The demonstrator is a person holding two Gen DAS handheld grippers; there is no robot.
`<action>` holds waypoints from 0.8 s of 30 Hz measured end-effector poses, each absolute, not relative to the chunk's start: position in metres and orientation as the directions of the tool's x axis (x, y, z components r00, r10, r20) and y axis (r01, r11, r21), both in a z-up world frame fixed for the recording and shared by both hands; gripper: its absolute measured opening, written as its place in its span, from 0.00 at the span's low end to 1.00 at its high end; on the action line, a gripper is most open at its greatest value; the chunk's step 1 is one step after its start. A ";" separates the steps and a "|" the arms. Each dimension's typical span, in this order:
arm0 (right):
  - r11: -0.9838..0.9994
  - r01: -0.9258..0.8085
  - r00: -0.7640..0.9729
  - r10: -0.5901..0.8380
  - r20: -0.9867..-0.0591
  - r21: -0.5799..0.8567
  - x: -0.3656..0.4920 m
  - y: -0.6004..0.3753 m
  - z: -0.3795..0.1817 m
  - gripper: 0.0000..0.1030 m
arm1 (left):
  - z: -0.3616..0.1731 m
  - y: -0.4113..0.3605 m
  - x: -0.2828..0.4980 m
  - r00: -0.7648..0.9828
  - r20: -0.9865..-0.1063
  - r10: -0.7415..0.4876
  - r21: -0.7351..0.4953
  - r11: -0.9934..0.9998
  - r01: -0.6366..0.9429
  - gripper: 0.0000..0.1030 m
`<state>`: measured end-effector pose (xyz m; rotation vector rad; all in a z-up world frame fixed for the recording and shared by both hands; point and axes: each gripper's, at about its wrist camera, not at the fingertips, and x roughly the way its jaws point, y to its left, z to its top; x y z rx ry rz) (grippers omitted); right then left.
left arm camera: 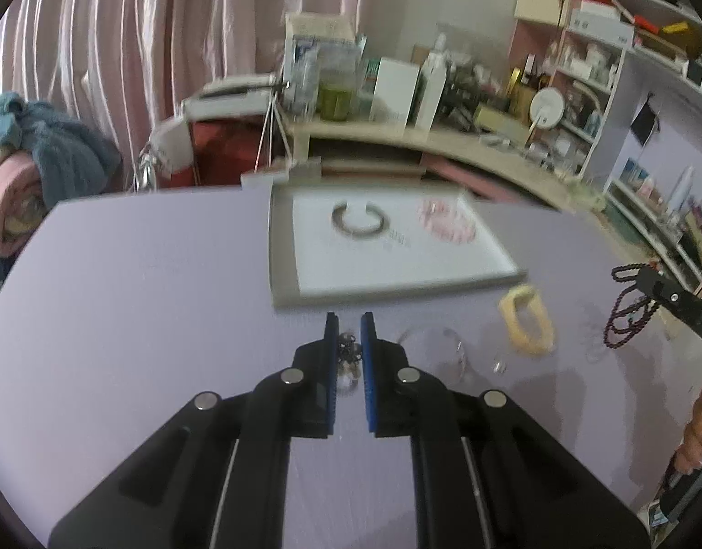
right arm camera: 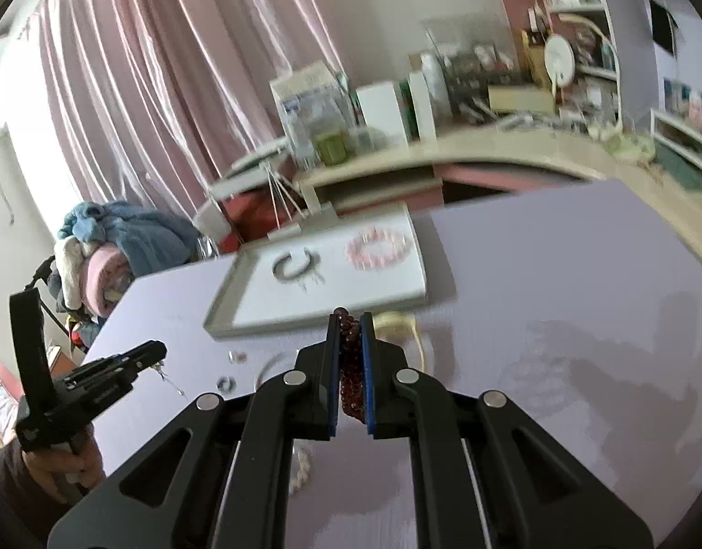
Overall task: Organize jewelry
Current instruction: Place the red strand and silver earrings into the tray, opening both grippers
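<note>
A grey tray (left arm camera: 282, 247) with a white liner lies on the lilac table, holding a dark open bangle (left arm camera: 358, 219) and a pink bead bracelet (left arm camera: 447, 222); the tray (right arm camera: 223, 315) also shows in the right wrist view. My left gripper (left arm camera: 349, 325) is shut on a small dark chain piece (left arm camera: 348, 352), just in front of the tray. My right gripper (right arm camera: 349, 320) is shut on a dark red bead bracelet (right arm camera: 350, 366), held above the table; it hangs at the right edge of the left wrist view (left arm camera: 625, 320). A cream bangle (left arm camera: 527, 320) lies on the table.
A thin clear bangle (left arm camera: 442, 347) and small rings (right arm camera: 227, 382) lie on the table near the grippers. A white bead bracelet (right arm camera: 300, 466) lies under my right gripper. A cluttered desk (left arm camera: 442, 137) and shelves stand behind; pink curtains and a pile of clothes at left.
</note>
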<state>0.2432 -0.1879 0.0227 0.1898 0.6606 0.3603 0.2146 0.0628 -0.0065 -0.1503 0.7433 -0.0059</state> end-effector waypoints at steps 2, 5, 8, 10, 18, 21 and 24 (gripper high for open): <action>0.921 -0.277 0.747 0.386 -0.542 0.274 0.249 -0.186 0.033 0.08 | 0.007 0.066 0.219 0.753 -0.655 -0.065 -0.146 0.988 -0.041 0.09; 0.922 -0.293 0.765 0.384 -0.517 0.253 0.258 -0.182 0.044 0.08 | 0.023 0.071 0.228 0.769 -0.635 -0.080 -0.163 0.986 -0.032 0.09; 0.923 -0.305 0.774 0.383 -0.504 0.233 0.268 -0.178 0.052 0.08 | 0.034 0.074 0.239 0.777 -0.622 -0.097 -0.181 0.983 -0.023 0.09; 0.922 -0.314 0.777 0.386 -0.496 0.227 0.277 -0.174 0.057 0.08 | 0.041 0.074 0.249 0.782 -0.615 -0.099 -0.180 0.983 -0.017 0.09; 0.915 -0.326 0.755 0.404 -0.516 0.239 0.322 -0.155 0.053 0.08 | 0.044 0.069 0.293 0.779 -0.618 -0.109 -0.166 0.986 0.007 0.09; 0.916 -0.329 0.730 0.401 -0.554 0.230 0.342 -0.141 0.036 0.08 | 0.037 0.068 0.311 0.768 -0.631 -0.109 -0.162 0.987 0.007 0.09; 0.918 -0.331 0.699 0.394 -0.597 0.219 0.361 -0.127 0.013 0.08 | 0.030 0.068 0.325 0.759 -0.643 -0.109 -0.164 0.986 0.002 0.09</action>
